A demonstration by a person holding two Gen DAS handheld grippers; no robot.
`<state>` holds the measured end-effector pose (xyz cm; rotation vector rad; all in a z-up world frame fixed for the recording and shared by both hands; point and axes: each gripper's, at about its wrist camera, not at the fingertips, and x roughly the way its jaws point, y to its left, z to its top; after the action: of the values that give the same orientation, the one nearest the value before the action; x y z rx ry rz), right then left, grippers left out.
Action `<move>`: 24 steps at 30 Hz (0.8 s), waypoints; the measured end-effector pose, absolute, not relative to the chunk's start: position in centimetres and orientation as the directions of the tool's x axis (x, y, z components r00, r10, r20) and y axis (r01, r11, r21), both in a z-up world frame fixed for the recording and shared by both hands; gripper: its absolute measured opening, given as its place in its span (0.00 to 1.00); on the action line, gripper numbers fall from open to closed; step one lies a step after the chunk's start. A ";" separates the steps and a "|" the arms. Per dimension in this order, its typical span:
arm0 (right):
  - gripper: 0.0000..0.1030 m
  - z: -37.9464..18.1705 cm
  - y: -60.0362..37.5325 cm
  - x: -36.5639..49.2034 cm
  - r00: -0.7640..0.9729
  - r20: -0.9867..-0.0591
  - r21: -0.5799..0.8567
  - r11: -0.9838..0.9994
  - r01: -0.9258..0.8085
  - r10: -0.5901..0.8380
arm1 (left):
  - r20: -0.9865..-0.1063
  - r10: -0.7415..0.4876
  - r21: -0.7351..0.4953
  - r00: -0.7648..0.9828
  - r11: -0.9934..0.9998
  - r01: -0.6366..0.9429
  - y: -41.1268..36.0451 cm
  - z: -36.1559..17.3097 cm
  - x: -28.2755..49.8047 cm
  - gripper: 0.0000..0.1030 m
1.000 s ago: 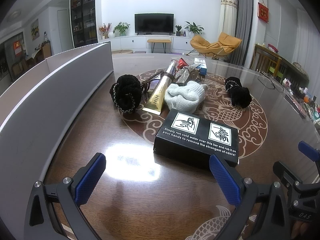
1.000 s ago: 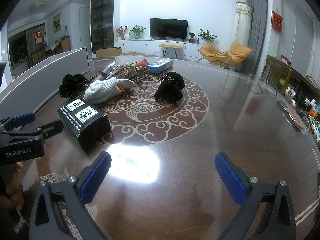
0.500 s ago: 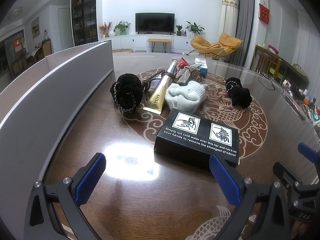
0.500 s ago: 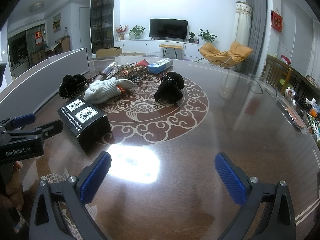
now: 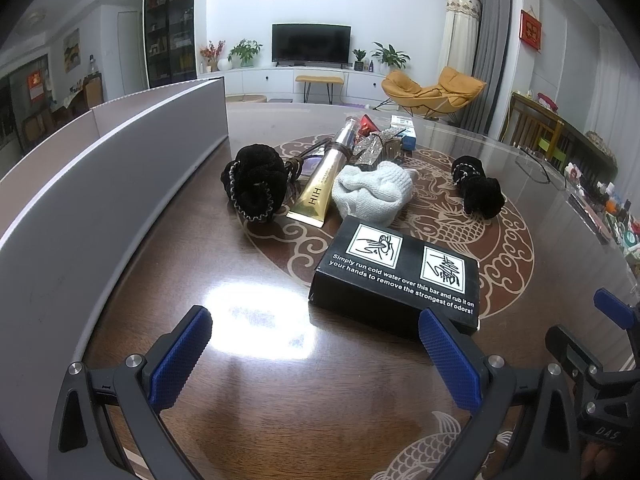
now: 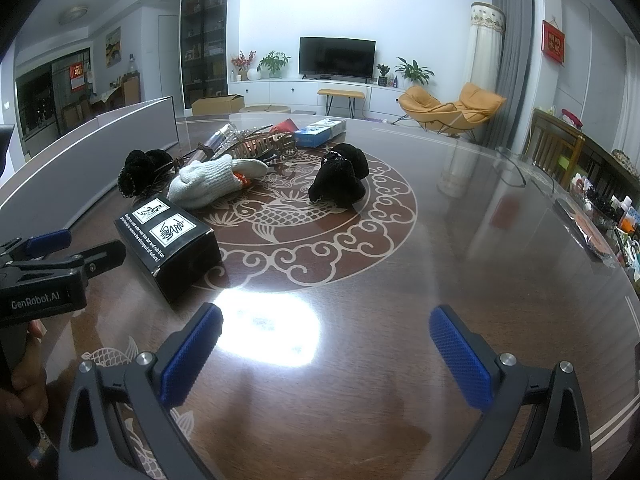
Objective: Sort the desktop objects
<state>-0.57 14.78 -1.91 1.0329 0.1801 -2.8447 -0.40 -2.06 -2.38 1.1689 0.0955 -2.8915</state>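
The sorting looks not begun: the black box, white glove, gold tube and scrunchies lie together on the tabletop. Both the left gripper and right gripper have fingers wide, holding nothing.

A dark brown table is marked with a cream medallion of fish and curling clouds. A black box is printed with white lettering and two white pictograms. A gold tube is seen beside a pale grey-white knitted glove. Two black scrunchies are shown, the left one edged in a silver zigzag. Blue textured pads are carried on the dark grey fingers of both grippers.
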 end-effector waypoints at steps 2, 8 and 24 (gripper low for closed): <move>1.00 -1.9 14.8 -0.6 -0.762 -0.645 -0.074 -0.987 0.143 -0.062 | -0.698 0.007 -0.058 -0.716 -0.997 0.046 -2.2 -2.4 -0.5 1.00; 1.00 -1.8 14.7 -0.6 -0.762 -0.644 -0.067 -0.988 0.143 -0.067 | -0.707 0.011 -0.078 -0.707 -0.995 0.062 -2.7 -2.5 -0.6 1.00; 1.00 -1.6 14.8 -0.6 -0.763 -0.640 -0.031 -0.989 0.148 -0.094 | -0.743 0.013 -0.031 -0.669 -0.999 0.014 0.8 0.1 -1.9 1.00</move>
<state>-0.57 14.82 -1.64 1.0215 0.1204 -2.8319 -1.87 0.78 0.12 1.2783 0.0531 -2.8689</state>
